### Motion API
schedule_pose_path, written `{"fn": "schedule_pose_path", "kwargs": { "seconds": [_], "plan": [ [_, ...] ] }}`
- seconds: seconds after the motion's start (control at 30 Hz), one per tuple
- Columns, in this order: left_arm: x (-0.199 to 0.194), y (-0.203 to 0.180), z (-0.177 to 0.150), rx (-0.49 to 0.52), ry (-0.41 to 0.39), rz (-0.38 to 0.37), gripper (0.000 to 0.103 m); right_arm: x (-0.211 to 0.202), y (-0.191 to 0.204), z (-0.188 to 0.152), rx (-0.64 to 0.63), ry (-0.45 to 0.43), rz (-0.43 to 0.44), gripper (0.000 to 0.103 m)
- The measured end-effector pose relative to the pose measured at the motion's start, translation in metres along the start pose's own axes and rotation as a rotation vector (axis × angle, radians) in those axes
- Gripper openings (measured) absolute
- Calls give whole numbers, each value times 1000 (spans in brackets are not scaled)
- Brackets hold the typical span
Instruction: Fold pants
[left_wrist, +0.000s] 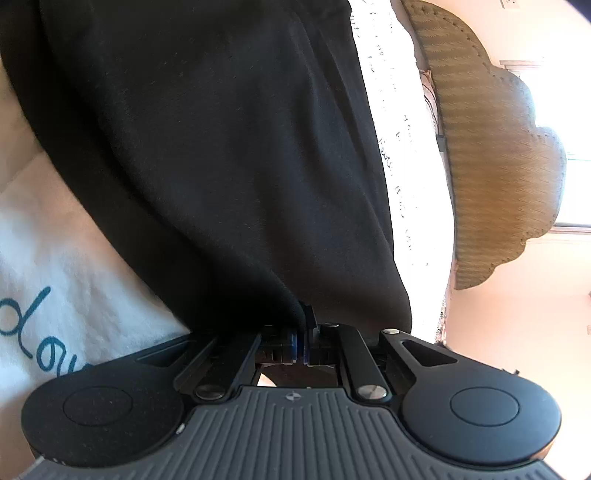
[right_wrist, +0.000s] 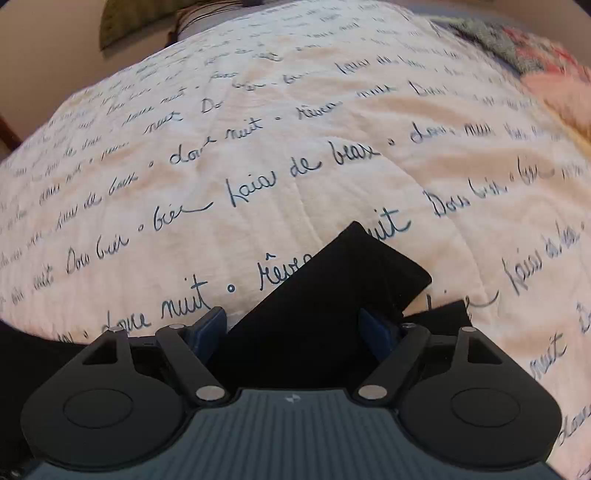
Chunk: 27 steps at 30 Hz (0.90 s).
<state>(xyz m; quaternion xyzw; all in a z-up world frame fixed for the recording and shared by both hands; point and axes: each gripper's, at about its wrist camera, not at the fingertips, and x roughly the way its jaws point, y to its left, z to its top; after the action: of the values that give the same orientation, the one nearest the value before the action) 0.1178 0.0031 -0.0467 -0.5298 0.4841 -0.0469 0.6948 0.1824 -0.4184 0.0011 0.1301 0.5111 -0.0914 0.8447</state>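
Ahead of left claw: black pants (left_wrist: 207, 155) fill most of the left wrist view, the cloth running up and away from the fingertips in broad soft folds.
Left claw (left_wrist: 300, 341): blue pads pressed together on a bunched edge of the pants; the fabric gathers to a point right at the pinch.
Left of left claw: white quilted bedspread (left_wrist: 55, 266) with teal handwritten lettering, showing below the edge of the pants.
Right of left claw: a narrow strip of the same bedspread beyond the far edge of the pants, then a tan woven headboard (left_wrist: 491, 158) with a scalloped outline against a peach wall (left_wrist: 517, 325); a bright window shows past the headboard.
Right claw (right_wrist: 293, 332): spread wide, one blue pad (right_wrist: 210, 326) on the left and the other at the right, well apart.
Between the right claw's fingers: a flat black part of the pants (right_wrist: 325, 306) with a squared end, lying on the bedspread (right_wrist: 258, 155) and pointing ahead and to the right. Whether either pad touches the cloth cannot be told.
Beside right claw: more black cloth shows low at the left edge and just past the right finger.
Ahead of right claw: the bedspread stretches away, covered in rows of dark cursive script.
Far right of right claw: a blurred multicoloured textile (right_wrist: 517, 48) at the bed's edge.
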Motion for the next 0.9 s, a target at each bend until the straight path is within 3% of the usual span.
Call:
{"fn": "schedule_pose_path", "kwargs": {
  "seconds": [0.1, 0.23, 0.3, 0.37, 0.4, 0.53, 0.6, 0.73, 0.9],
  "plan": [
    [-1, 5, 2, -17, 15, -23, 14, -11, 3, -7, -49, 12, -25, 78],
    [0, 7, 2, -26, 26, -36, 14, -45, -35, -27, -13, 28, -39, 78],
    [0, 6, 1, -23, 22, -36, 14, -69, -59, -42, 13, -22, -89, 78],
    [0, 6, 1, -9, 18, -35, 14, -89, -79, -53, 74, -72, -198, 79],
    [-1, 6, 0, 1, 18, -37, 14, -97, -84, -60, 98, -106, -179, 79],
    [3, 4, 3, 2, 25, -40, 14, -106, -87, -81, 251, -139, 136, 78],
    [5, 5, 5, -6, 30, -43, 14, -95, -95, -92, 408, -119, 282, 78],
    [7, 4, 7, -14, 38, -37, 14, -59, -117, -114, 702, -77, 474, 79],
    [8, 4, 13, -57, 61, -20, 13, -39, -73, -130, 726, -37, 765, 81]
  ]
}}
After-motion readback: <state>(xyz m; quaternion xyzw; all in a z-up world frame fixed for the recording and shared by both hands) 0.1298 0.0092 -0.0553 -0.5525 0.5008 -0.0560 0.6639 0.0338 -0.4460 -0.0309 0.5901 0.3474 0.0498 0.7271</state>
